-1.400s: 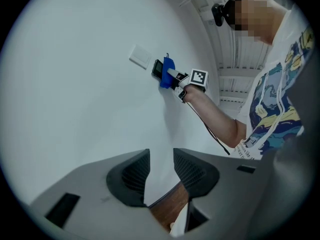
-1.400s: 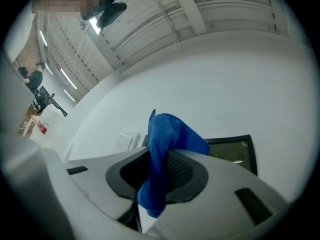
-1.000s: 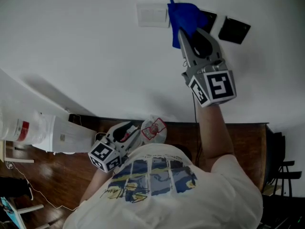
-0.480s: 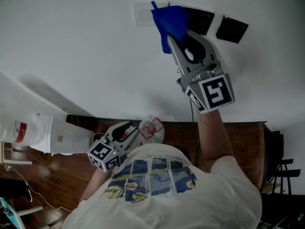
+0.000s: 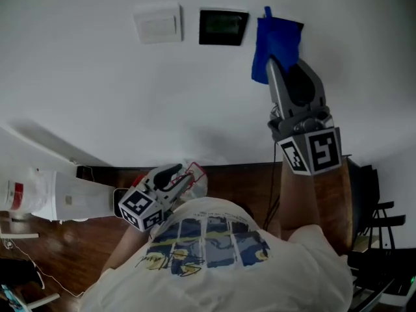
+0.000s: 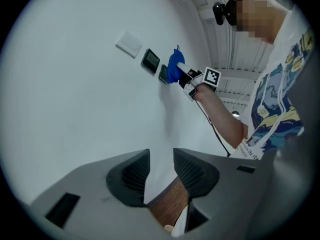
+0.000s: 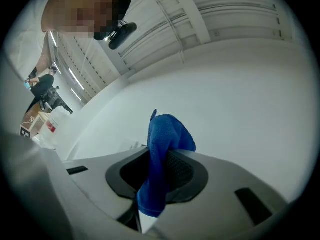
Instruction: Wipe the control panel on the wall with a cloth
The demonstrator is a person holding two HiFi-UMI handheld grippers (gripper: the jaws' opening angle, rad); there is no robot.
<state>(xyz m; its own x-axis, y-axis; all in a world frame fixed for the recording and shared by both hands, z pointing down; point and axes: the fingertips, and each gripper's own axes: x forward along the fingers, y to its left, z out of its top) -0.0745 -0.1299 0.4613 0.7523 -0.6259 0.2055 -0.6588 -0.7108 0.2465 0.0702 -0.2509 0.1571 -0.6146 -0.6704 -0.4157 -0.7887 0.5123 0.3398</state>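
A black control panel [image 5: 223, 26] is set in the white wall, right of a white switch plate [image 5: 157, 23]. My right gripper [image 5: 278, 65] is raised to the wall and shut on a blue cloth [image 5: 276, 41], which presses against the wall just right of that panel. In the left gripper view a second dark panel [image 6: 163, 73] shows partly under the cloth [image 6: 175, 66]. In the right gripper view the cloth [image 7: 167, 134] hangs folded between the jaws of the right gripper [image 7: 160, 159]. My left gripper [image 5: 174, 175] hangs low by the person's chest; the left gripper [image 6: 161, 156] stands open and holds nothing.
A dark wooden cabinet top [image 5: 335, 190] runs along the wall below. A white bag-like bundle [image 5: 45, 197] lies at the left. A thin cable [image 5: 268, 174] drops down the wall. A chair [image 5: 385, 220] stands at the far right.
My right gripper has carried the cloth to the right, off the left black panel and the switch plate's edge, onto the right panel. The left gripper stayed low.
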